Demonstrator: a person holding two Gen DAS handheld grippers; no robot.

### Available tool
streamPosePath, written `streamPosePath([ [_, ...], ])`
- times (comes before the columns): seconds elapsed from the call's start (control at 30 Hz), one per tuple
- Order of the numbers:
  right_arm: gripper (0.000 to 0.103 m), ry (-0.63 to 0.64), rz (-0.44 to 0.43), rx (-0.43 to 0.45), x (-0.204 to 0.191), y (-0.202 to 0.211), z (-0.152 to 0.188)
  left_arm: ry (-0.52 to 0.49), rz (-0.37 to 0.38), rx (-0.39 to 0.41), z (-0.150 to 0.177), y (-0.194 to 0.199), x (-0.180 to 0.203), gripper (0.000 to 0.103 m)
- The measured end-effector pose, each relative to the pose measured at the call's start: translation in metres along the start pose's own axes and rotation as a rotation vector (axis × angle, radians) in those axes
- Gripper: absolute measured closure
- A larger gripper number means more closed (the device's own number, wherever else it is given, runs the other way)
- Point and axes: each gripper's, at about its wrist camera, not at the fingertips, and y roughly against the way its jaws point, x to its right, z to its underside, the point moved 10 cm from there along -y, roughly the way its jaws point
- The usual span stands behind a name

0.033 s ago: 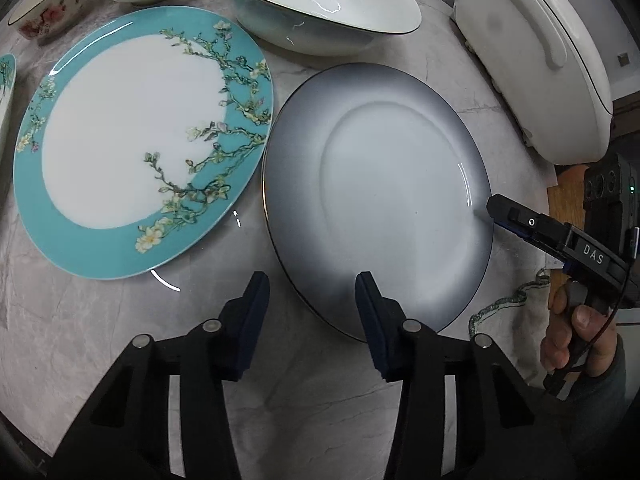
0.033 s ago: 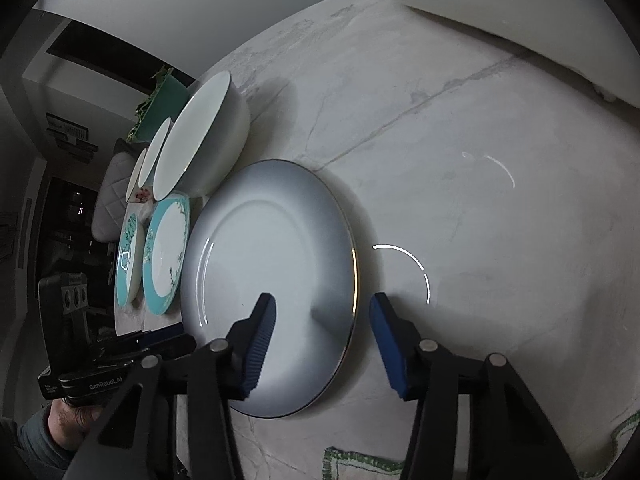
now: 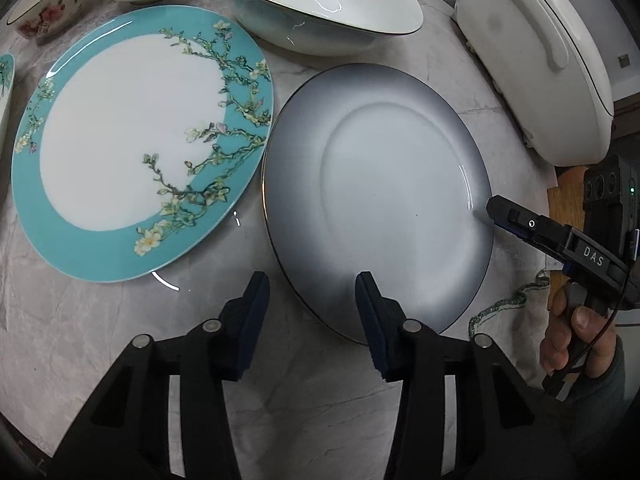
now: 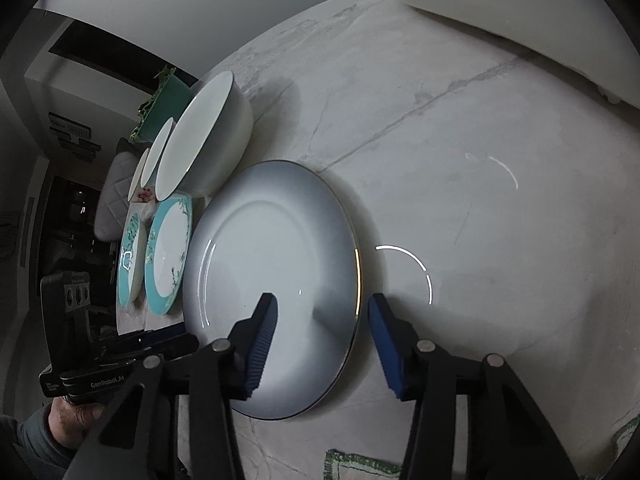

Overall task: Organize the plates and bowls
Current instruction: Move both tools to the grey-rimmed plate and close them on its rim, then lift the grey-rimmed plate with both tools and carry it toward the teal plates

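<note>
Both jaws stand wide and hold nothing. The right gripper (image 4: 320,320) straddles the rim of the grey plate (image 3: 376,200) at frame centre; the left gripper (image 3: 312,296) straddles its near edge. A teal plate (image 3: 120,148) lies left on the surface (image 3: 80,340).

Your grey plate (image 3: 380,200) is lying flat; the teal floral plate (image 3: 132,144) is sitting just left of it, the white bowl (image 3: 320,4) behind.
</note>
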Motion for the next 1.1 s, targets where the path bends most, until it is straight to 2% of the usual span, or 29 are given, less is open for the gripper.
streamPosePath([
  [0.2, 0.054, 0.014, -0.045, -0.006, -0.002, -0.005, -0.009, 0.012, 0.008, 0.025, -0.014, 0.002, -0.005, 0.061],
  [0.3, 0.054, 0.014, -0.060, -0.020, -0.001, -0.006, -0.012, 0.006, -0.012, 0.034, -0.025, 0.002, -0.006, 0.064],
  [0.57, 0.056, 0.028, -0.063, -0.050, -0.001, -0.008, -0.016, 0.005, 0.002, 0.030, -0.041, 0.000, -0.007, 0.067],
  [0.63, 0.063, 0.027, -0.045, -0.060, 0.002, -0.008, -0.016, 0.017, 0.009, 0.029, -0.042, 0.000, -0.011, 0.073],
  [0.7, 0.085, 0.018, -0.010, -0.070, 0.008, -0.008, -0.016, 0.024, 0.011, 0.030, -0.042, 0.001, -0.016, 0.077],
  [1.0, 0.086, 0.038, 0.030, -0.108, 0.013, -0.007, -0.014, 0.081, 0.071, 0.022, -0.057, 0.002, -0.029, 0.085],
  [1.1, 0.086, 0.039, 0.042, -0.102, 0.014, -0.005, -0.013, 0.064, 0.081, 0.015, -0.058, 0.002, -0.029, 0.086],
])
